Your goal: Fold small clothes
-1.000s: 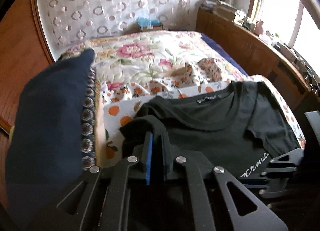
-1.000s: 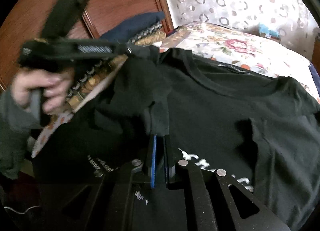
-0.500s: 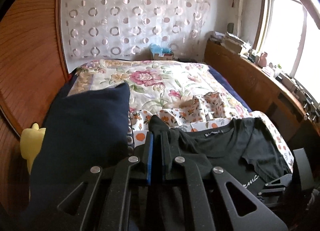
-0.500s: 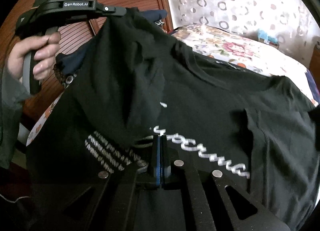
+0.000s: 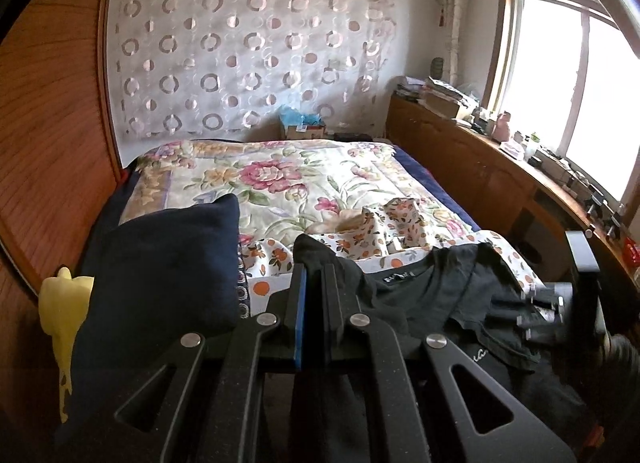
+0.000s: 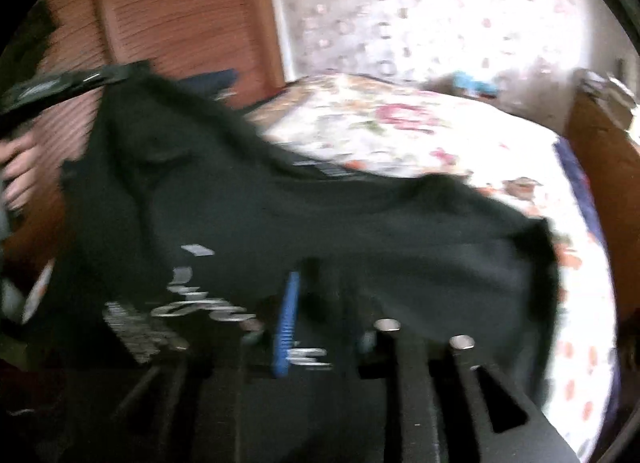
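Left wrist view first: we see the black T-shirt (image 5: 436,295) lying on the near end of the bed (image 5: 280,183), its collar towards the flowered quilt and one shoulder corner drawn up into our left tool (image 5: 316,283), whose pads are pressed together on that cloth. We judge the corner is held high so that side of the shirt can be carried across for a fold. From the right wrist view, blurred by motion, the shirt (image 6: 280,215) hangs in a slope from the left tool (image 6: 60,83) at the upper left, gripped by a hand (image 6: 16,167), down to the bed. Our right tool (image 6: 316,303) sits low over the printed lettering and its jaws are opening; dark cloth lies in the gap, but the blur keeps us from telling whether the pads touch it, and we read it as letting go.

Outward from the shirt, a folded orange-print cloth (image 5: 384,223) rests just beyond the collar, and a dark blue pillow (image 5: 160,275) stands just beside the left tool, so a swing that way is cramped. A yellow soft toy (image 5: 64,303) sits between pillow and wooden wall. The far half of the quilt is bare and gives open room; the right bed edge runs close along a wooden cabinet (image 5: 480,183), leaving little margin there
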The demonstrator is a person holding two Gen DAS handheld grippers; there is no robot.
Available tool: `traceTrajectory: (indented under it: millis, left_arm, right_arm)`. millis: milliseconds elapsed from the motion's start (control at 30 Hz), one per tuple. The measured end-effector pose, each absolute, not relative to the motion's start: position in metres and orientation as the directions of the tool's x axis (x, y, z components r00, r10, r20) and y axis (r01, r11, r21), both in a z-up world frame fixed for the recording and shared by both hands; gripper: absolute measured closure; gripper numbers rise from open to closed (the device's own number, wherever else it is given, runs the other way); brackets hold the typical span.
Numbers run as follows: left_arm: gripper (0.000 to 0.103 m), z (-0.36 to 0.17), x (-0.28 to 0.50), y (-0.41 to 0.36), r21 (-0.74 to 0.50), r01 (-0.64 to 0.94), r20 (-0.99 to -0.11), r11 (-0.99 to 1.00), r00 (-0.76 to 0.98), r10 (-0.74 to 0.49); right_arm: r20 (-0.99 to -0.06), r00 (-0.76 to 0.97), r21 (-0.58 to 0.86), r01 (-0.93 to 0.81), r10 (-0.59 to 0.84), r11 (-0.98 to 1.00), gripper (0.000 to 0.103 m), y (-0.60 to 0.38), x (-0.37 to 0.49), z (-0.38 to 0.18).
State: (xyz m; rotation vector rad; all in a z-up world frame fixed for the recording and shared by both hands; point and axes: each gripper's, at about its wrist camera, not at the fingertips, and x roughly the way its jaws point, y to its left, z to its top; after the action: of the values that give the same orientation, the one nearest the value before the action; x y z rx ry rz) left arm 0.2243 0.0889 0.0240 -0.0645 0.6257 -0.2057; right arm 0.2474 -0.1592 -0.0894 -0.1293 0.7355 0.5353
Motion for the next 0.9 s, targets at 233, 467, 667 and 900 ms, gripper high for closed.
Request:
traceTrajectory:
  millis: [233,467,667,900]
  left_arm:
    - [0.096,0.023,0.213,0.084,-0.120,0.182,-0.566,0.976,0.795,-0.218]
    - [0.096,0.017,0.206,0.081,-0.119,0.181,-0.575,0.976,0.789,-0.216]
    - [0.096,0.012,0.200,0.075,-0.113,0.187,-0.586,0.976,0.780,-0.217]
    - [0.096,0.008,0.171,0.067,-0.124,0.211,-0.578,0.970,0.779,-0.244]
  right_arm:
    - [-0.684,0.675,0.012,-0.368,0.276,0.930,0.059,-0.233,0.276,-0.098]
    - [-0.714,0.667,0.021,-0.286,0.214,0.958,0.057,-0.268,0.308,-0.109]
    - [-0.723,0.637,0.079,-0.307,0.267,0.948,0.057,-0.260,0.342,-0.113]
    - [-0.713,0.620,0.092,-0.379,0.327,0.921,0.099,-0.250,0.346,-0.118]
